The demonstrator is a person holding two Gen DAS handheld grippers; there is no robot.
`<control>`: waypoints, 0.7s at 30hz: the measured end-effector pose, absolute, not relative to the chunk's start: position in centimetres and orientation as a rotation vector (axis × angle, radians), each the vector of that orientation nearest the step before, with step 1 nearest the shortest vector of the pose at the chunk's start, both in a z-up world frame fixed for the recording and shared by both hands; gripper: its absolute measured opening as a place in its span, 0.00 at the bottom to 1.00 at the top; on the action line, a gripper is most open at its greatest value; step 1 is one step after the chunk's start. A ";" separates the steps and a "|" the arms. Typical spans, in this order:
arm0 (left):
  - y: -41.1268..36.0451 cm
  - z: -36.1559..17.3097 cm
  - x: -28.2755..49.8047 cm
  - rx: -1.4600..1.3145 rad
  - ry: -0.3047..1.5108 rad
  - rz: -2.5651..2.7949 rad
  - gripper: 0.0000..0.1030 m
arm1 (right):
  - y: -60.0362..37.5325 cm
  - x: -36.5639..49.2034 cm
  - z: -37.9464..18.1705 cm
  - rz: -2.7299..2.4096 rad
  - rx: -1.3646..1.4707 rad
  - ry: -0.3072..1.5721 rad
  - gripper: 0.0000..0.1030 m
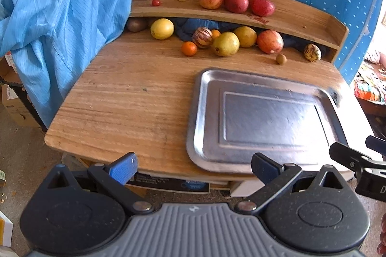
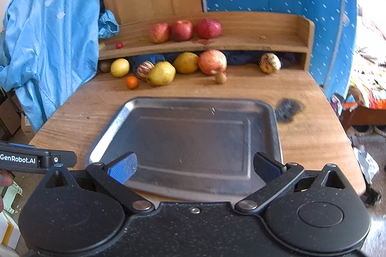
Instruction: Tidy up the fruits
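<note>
Progress: nothing sorted yet, by the look of it. The tray (image 2: 185,136) lies bare on the table (image 1: 120,100), near its front edge.

All fruit sits at the back of the table:
- Three apples (image 2: 182,30) in a row on the shelf (image 2: 265,40), with a small red fruit (image 2: 119,45) off to their left.
- Below the shelf, along its opening: a lemon (image 2: 120,67), a striped fruit (image 2: 144,70), a pear (image 2: 162,73), a yellow fruit (image 2: 186,62), another apple (image 2: 212,62), and a second striped fruit (image 2: 269,63) well apart on the right.
- Slightly forward of that row: an orange (image 2: 131,82) and a small brown fruit (image 2: 220,77).
- Something brown at the far left under the shelf; too shadowed to name.

Left gripper (image 1: 193,169): fingers spread wide, holding nothing, hovering off the table's front edge beside the tray's near left corner.

Right gripper (image 2: 195,167): fingers likewise spread, empty, over the tray's near rim.

Relation to fruit: every piece is well beyond both grippers, with the whole tray between fingers and fruit. Nothing lies between either pair of fingers.

Judgement: task at its start; all of the moving is left to do.
</note>
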State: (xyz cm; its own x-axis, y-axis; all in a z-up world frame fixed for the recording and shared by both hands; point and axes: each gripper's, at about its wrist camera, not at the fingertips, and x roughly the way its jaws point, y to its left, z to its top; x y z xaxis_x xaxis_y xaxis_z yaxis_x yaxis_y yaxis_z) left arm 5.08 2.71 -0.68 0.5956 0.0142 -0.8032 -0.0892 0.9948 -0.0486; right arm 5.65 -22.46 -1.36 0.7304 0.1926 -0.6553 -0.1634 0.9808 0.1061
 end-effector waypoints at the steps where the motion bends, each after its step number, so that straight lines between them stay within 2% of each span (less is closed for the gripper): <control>1: 3.0 -0.6 5.4 -0.092 0.930 0.062 0.99 | -22.2 5.9 -1.2 0.203 0.038 0.719 0.99; 10: 7.0 -0.5 10.2 -0.184 0.962 0.093 0.99 | -18.9 8.6 -0.9 0.260 -0.028 0.671 0.99; 21: 14.4 -1.5 21.7 -0.184 0.973 0.055 0.99 | -10.6 16.8 -2.8 0.274 -0.032 0.714 0.99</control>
State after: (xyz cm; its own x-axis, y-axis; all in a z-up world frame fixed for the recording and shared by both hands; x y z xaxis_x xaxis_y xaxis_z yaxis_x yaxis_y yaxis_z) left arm 21.72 14.45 -1.47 0.5630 -0.0358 -0.8257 -0.1289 0.9830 -0.1306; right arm 16.84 -10.62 -2.85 0.7218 0.2366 -0.6504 -0.2586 0.9639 0.0636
